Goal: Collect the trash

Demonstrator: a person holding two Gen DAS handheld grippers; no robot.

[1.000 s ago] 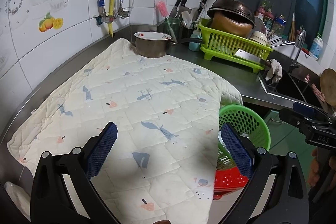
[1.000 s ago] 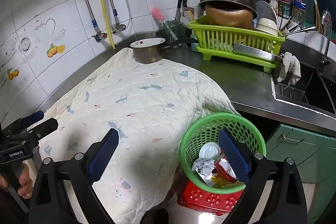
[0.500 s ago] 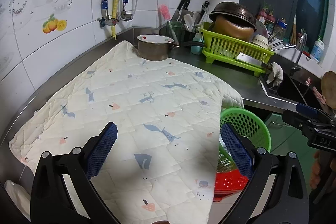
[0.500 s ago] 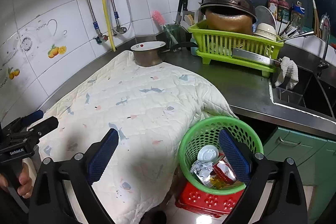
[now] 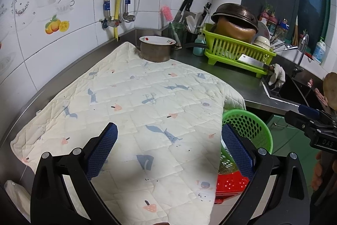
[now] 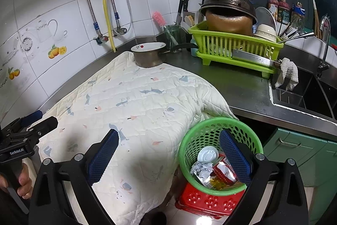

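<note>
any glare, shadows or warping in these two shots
Left wrist: fisheye bends the wall tiles; the gripper's shadow darkens the quilted cloth. Right wrist: the same curving, a glint on the floor under the red stool, dark corners.

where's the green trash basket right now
In the right wrist view, the green trash basket sits lower right, on a red stool, beside the quilted cloth hanging off the counter.

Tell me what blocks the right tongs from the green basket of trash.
Nothing visible does. The right tongs hang open above the green basket, whose mouth is uncovered; the quilted cloth drapes beside its rim, not over the trash.
</note>
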